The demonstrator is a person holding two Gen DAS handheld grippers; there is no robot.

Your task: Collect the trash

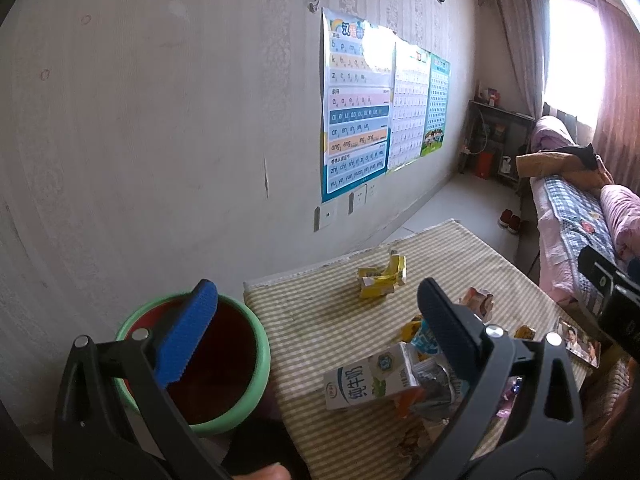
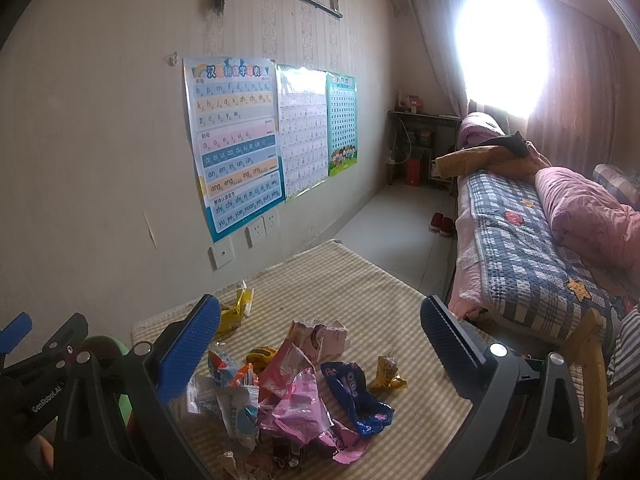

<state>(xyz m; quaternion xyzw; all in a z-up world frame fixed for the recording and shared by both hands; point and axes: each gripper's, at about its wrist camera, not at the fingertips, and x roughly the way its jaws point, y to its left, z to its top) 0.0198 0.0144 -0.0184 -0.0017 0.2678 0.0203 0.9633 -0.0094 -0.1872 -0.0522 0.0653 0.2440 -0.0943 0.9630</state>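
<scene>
Meanwhile both grippers hung above a table with a striped cloth (image 2: 360, 280), jaws spread wide and holding nothing. The left gripper (image 1: 316, 324) sat over the table's near corner — one finger above a green-rimmed bin (image 1: 256, 392) just beside the table, the other over a white milk carton (image 1: 360, 384) lying on its side. A crumpled yellow carton (image 1: 380, 276) stood farther back, apart from the rest. The right gripper (image 2: 320, 344) hovered over a heap of wrappers — a pink wrapper (image 2: 296, 404), a blue wrapper (image 2: 356, 392) touching it, and a small yellow wrapper (image 2: 386, 372) just beside.
</scene>
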